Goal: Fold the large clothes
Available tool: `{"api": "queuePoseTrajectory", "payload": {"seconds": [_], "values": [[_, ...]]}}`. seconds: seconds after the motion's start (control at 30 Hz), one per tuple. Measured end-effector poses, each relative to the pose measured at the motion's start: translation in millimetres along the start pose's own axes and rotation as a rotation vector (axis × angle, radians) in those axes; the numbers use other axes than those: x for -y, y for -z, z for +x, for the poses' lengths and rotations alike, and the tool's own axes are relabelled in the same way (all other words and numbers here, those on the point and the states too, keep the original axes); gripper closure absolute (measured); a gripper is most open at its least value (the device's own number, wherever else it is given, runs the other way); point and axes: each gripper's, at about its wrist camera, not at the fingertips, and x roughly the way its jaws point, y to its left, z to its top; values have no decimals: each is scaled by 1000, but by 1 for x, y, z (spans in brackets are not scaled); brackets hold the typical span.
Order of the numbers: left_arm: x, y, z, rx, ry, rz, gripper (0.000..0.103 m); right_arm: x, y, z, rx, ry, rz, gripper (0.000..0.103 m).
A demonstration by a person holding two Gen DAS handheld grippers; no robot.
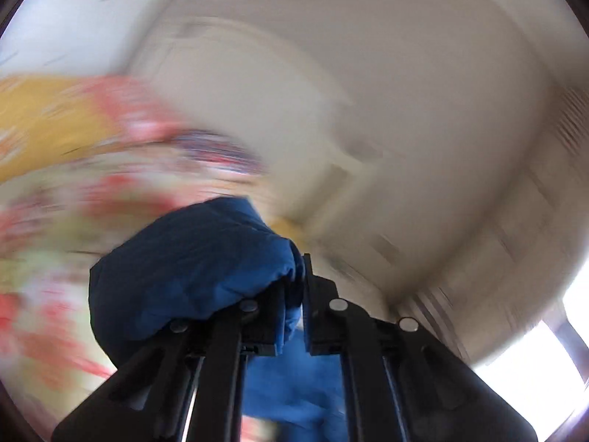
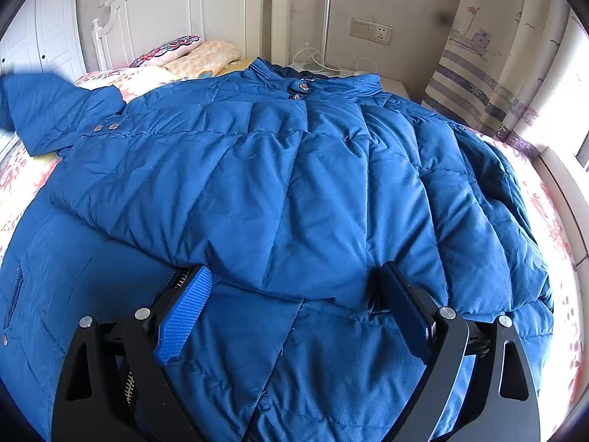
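Location: a home bedroom. Indicators: a bed (image 2: 552,228) with floral sheet, a white panelled headboard (image 2: 176,3), pillows (image 2: 173,49) at its foot, a patterned curtain (image 2: 489,73) beside a window, and a wall socket (image 2: 371,31) above a bedside unit.

My left gripper (image 1: 294,294) has black angular arms with round silver screws. My right gripper (image 2: 294,309) is the same black frame, with ribbed blue pads (image 2: 184,316) and a small metal spring.
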Motion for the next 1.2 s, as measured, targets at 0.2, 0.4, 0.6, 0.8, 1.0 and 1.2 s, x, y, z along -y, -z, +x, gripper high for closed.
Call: {"api": "queuePoseTrajectory", "payload": {"seconds": [0.2,0.4,0.6,0.8,1.0,1.2], "values": [[160,122,65,-325,278,305,96,1,0,0,7,-15,10,15],[185,238,140,-623,238,346,72,2,0,0,11,-29,16,14],[182,216,65,-469,310,425,17,4,0,0,14,-49,30,14],[105,178,18,-284,-14,311,9,4,0,0,16,-49,29,14],[71,191,41,-428,-194,282,20,4,0,0,14,-47,27,14],[70,223,81,-531,-341,421,19,4,0,0,17,-43,25,14]]}}
